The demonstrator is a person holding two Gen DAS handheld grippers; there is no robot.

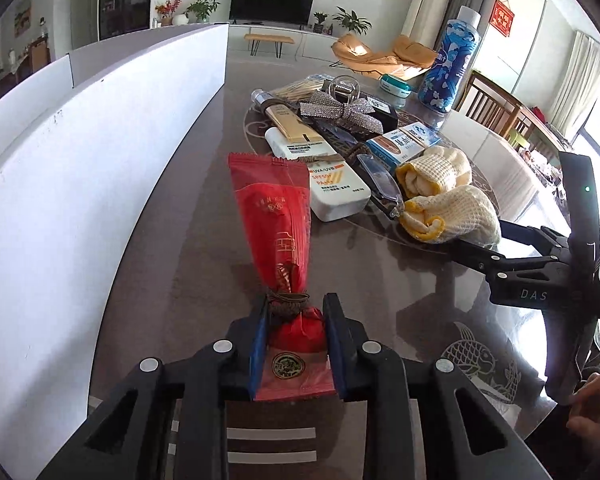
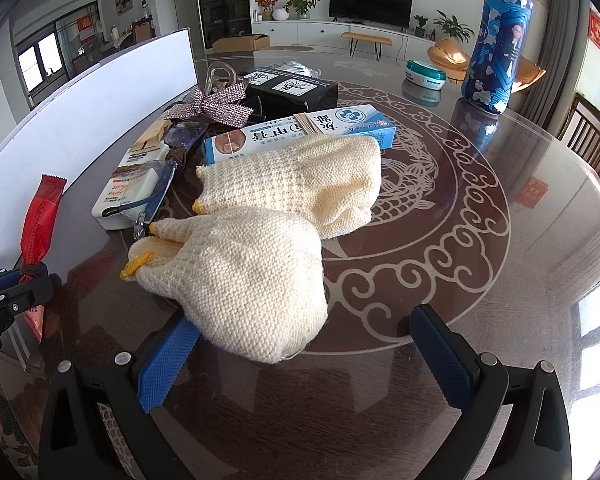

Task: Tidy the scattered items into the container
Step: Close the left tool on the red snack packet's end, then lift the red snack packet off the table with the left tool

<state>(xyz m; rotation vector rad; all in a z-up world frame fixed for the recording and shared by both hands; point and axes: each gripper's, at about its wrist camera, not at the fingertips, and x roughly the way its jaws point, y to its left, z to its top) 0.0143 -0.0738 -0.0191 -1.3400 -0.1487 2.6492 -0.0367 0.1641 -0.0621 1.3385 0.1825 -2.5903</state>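
Note:
My left gripper (image 1: 296, 344) is shut on a red foil packet (image 1: 276, 232) tied with brown cord, held just above the table beside the white container wall (image 1: 100, 160); the packet also shows in the right wrist view (image 2: 40, 220). My right gripper (image 2: 304, 352) is open, its blue pads either side of the nearer cream knitted glove (image 2: 240, 276), which lies on the table. A second cream glove (image 2: 300, 180) lies behind it. The right gripper's body appears in the left wrist view (image 1: 540, 276), next to the gloves (image 1: 452, 208).
A pile lies further back on the table: a white sunscreen tube (image 1: 332, 184), a blue-white box (image 2: 300, 132), a black box (image 2: 292, 88), a glittery bow (image 2: 216, 106), clear glasses (image 2: 156, 196). A tall blue bottle (image 2: 496, 48) and a teal tin (image 2: 426, 72) stand far right.

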